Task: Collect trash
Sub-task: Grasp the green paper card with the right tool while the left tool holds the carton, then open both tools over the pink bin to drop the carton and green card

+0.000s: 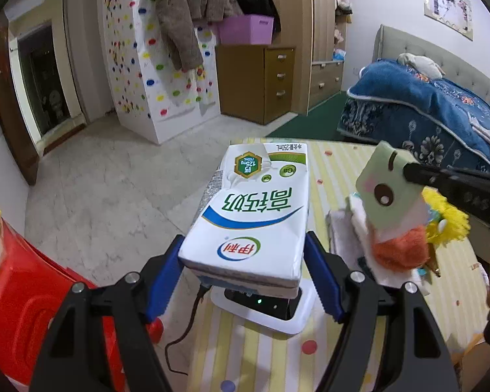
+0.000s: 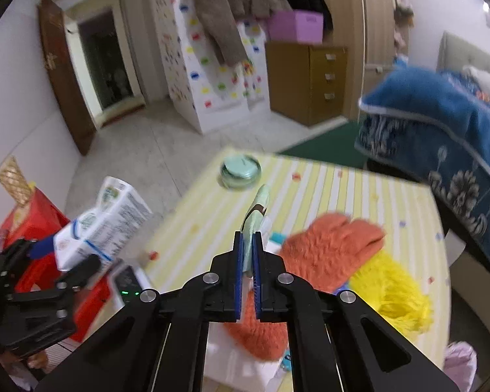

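Black linkages and blue pads fill the bottom of both wrist views. Left tongs (image 1: 245, 254) grip a white milk carton (image 1: 250, 215) by its sides, one pad on each flank, and hold it lifted at the centre of the left view, its printed face up and its far end pointing away toward the floor. In the right view the same carton (image 2: 104, 222) shows at middle left, tilted, held out past the counter's left edge.

Right tongs (image 2: 249, 254) are closed almost flat on a thin pale-green card (image 2: 256, 215), seen edge-on and standing upright between the pads at the centre of that frame. From the left view the card (image 1: 387, 186) appears at right, showing a cartoon eye and a pink cheek, with a black finger (image 1: 441, 179) of the right tongs across it.

Beneath lies the counter (image 2: 359, 189), covered in a yellow-striped dotted cloth. On it sit an orange fluffy glove (image 2: 330, 245), something yellow and fluffy (image 2: 398, 294) beside it, a round green tin (image 2: 240, 171) near the far edge, its lid on, and a white device (image 1: 264, 307) with a green light. A red bin (image 1: 23, 294) shows at lower left; what it holds cannot be made out.
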`<state>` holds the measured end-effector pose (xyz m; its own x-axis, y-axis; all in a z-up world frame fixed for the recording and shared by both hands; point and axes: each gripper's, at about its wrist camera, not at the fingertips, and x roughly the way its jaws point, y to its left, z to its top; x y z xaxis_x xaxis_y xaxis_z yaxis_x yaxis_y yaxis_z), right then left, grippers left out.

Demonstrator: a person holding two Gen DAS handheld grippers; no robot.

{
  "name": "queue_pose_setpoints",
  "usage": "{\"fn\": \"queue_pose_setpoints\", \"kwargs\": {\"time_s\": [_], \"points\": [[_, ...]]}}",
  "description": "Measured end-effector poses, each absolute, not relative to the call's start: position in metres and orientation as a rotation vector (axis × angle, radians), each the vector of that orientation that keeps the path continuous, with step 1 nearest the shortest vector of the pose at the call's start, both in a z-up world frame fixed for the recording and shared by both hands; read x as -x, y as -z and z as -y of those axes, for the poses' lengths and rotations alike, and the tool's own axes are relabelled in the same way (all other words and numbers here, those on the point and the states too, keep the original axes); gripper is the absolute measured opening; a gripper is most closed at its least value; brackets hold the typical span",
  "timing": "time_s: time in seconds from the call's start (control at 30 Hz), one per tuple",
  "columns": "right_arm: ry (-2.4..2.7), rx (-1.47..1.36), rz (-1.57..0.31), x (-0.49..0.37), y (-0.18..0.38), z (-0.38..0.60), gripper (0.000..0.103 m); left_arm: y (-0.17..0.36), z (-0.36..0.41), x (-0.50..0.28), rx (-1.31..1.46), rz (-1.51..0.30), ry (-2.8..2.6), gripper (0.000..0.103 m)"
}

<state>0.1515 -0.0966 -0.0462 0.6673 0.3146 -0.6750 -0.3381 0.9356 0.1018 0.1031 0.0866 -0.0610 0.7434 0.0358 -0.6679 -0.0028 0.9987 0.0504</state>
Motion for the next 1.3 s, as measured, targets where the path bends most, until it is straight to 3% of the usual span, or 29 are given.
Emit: {"fn": "queue_pose_setpoints", "kwargs": {"time_s": [0.27, 1.3], "points": [[-0.385, 0.026, -0.661, -0.093, 0.002, 0.125, 0.005, 0.036, -0.066, -0.077, -0.048, -0.683, 0.046, 0.071], [0.289, -0.094, -0.719, 0.08, 0.063, 0.367, 0.005, 0.081, 0.222, 0.008, -0.303, -0.664, 0.669, 0.071]]}}
